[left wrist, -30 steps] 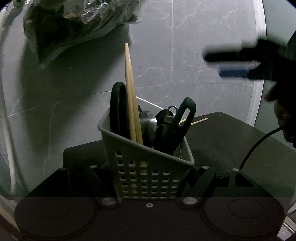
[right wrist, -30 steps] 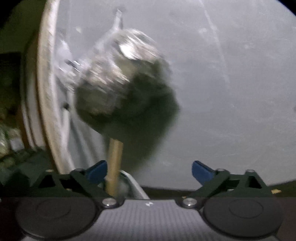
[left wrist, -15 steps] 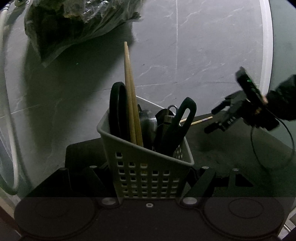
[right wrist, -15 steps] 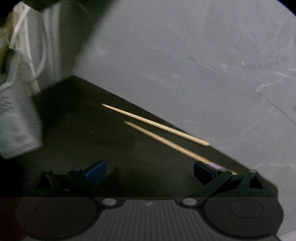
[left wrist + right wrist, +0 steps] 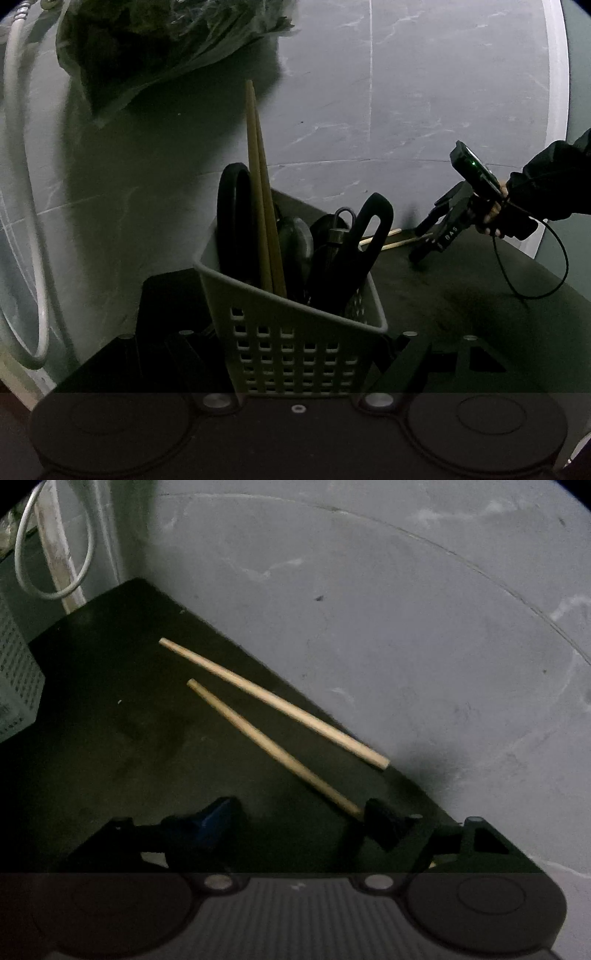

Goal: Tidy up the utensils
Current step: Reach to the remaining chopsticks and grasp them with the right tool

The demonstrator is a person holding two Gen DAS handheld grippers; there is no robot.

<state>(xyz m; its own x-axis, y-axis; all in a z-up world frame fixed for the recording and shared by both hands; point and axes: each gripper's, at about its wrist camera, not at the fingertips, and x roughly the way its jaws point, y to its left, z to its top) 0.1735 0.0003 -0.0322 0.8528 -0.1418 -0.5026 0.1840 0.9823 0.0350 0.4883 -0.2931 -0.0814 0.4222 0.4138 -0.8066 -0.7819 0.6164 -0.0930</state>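
right gripper (lettering unclear, maybe "BAS"), chopsticks

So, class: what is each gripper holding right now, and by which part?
The left gripper clamps the utensil basket by its lower perforated wall. The right gripper holds nothing; its jaws, just closing, stand open over the nearer chopstick.

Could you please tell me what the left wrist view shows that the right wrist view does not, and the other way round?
Only the left wrist view shows the caddy's contents: two upright chopsticks, a black slotted handle, and a plastic bag behind.

Only the right wrist view shows the two loose chopsticks at full length, the nearer one's end beside the right gripper, whose jaws have been closing and stand open.

Both show the grey caddy the left gripper clamps, and the dark table.
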